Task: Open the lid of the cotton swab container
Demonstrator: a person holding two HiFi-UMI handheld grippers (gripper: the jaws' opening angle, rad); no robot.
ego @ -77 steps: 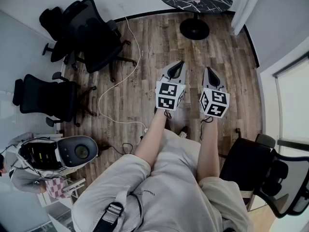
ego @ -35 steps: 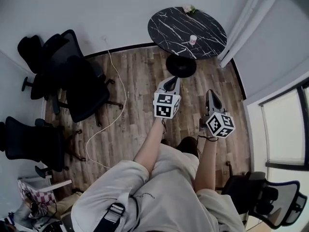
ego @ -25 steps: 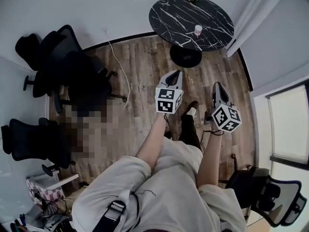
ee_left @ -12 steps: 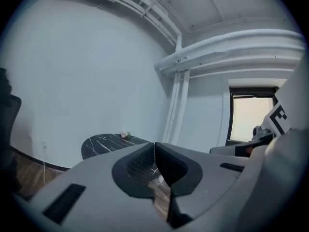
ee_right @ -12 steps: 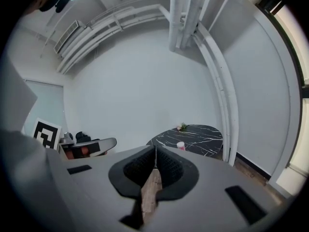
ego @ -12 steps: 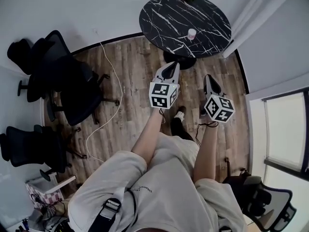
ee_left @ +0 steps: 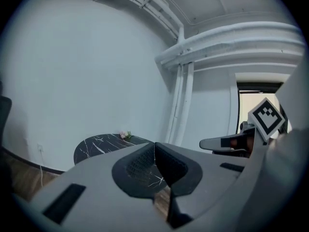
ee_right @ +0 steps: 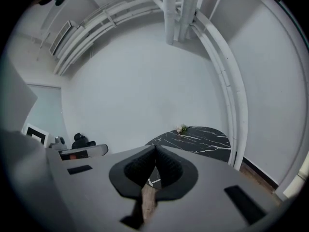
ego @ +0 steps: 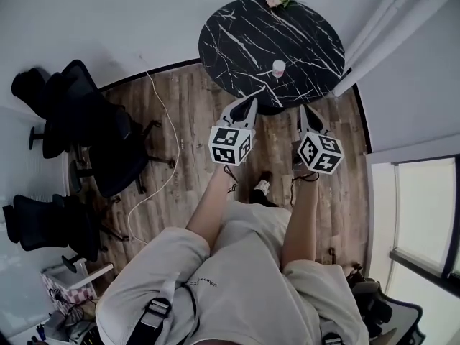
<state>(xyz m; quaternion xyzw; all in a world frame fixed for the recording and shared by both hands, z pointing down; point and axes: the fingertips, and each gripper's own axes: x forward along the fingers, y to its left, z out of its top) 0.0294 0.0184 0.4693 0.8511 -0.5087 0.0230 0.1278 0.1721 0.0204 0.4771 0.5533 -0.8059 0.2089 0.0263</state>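
Observation:
A small white cotton swab container (ego: 279,67) with a pinkish lid stands upright on the round black marble table (ego: 237,27). Both grippers hang in the air just short of the table's near edge, pointing at it. The left gripper (ego: 249,103) is shut and holds nothing; the right gripper (ego: 304,110) is also shut and empty. In the left gripper view the jaws (ee_left: 154,145) meet in front of the table (ee_left: 96,144). In the right gripper view the jaws (ee_right: 155,149) meet with the table (ee_right: 203,139) beyond. The container does not show in either gripper view.
Small pink flowers (ego: 274,0) lie at the table's far edge. Black office chairs (ego: 79,113) stand to the left on the wooden floor, a white cable (ego: 169,142) trails past them. A white curtain (ego: 381,27) hangs at the right of the table.
The person has walked toward the table: it and the container have come nearer to both grippers, which now reach its near edge. Both grippers stay shut.

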